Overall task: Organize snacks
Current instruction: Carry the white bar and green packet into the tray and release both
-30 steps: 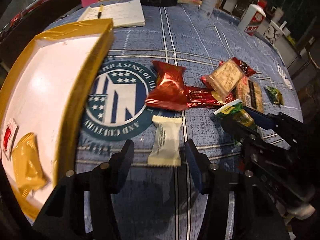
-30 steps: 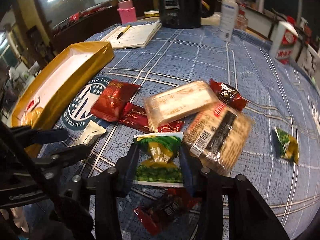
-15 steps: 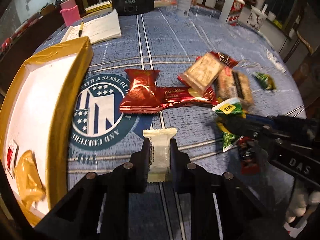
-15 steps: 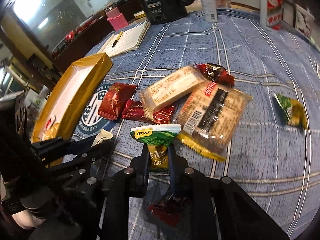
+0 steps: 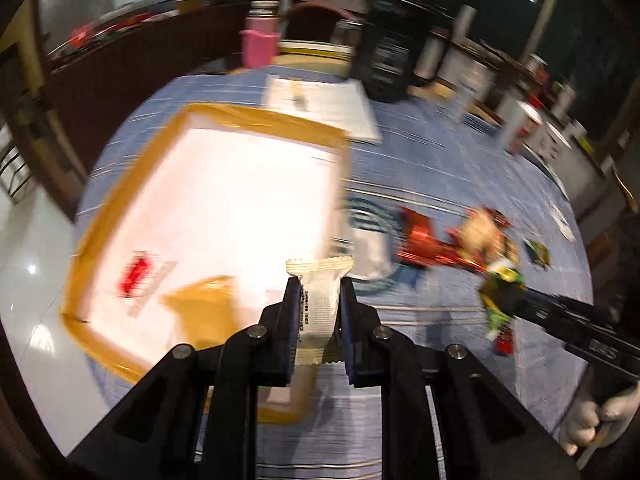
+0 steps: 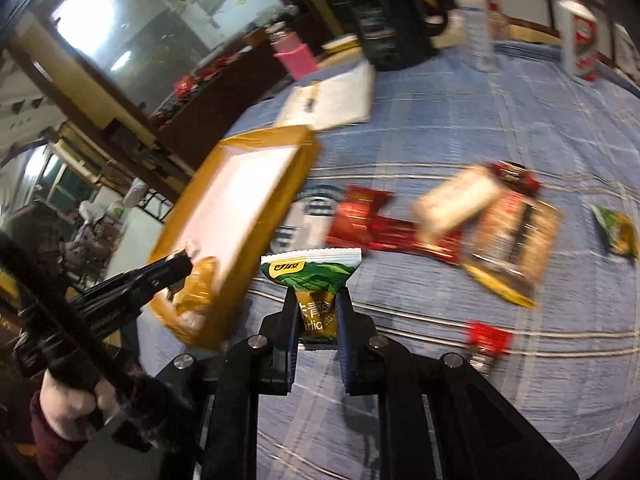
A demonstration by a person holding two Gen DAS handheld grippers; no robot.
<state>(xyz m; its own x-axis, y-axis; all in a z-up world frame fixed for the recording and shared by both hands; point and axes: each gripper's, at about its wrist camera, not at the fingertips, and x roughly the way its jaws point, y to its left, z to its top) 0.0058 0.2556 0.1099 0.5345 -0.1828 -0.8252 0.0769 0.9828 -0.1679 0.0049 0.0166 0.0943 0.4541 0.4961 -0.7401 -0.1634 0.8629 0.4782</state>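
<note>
My left gripper point(image 5: 318, 314) is shut on a white snack packet point(image 5: 318, 296) and holds it in the air over the near right corner of the gold-rimmed white tray point(image 5: 256, 120). The tray holds a gold packet point(image 5: 200, 300) and a red-and-white packet point(image 5: 138, 276). My right gripper point(image 6: 318, 318) is shut on a green snack packet point(image 6: 312, 270), lifted above the blue tablecloth, right of the tray point(image 6: 296, 140). The left gripper point(image 6: 176, 268) shows over the tray's near end in the right wrist view. Red and clear snack packets point(image 6: 480, 216) lie in a cluster on the cloth.
A small green packet point(image 6: 616, 228) lies far right and a small red packet point(image 6: 486, 338) near the right gripper. A notebook point(image 6: 332, 100), pink cup point(image 6: 298, 56), black appliance point(image 6: 392, 28) and bottles point(image 6: 478, 28) stand at the back.
Both grippers have lifted their packets off the cloth and swung left. The left one now hangs over the tray corner; the views are blurred with motion.
</note>
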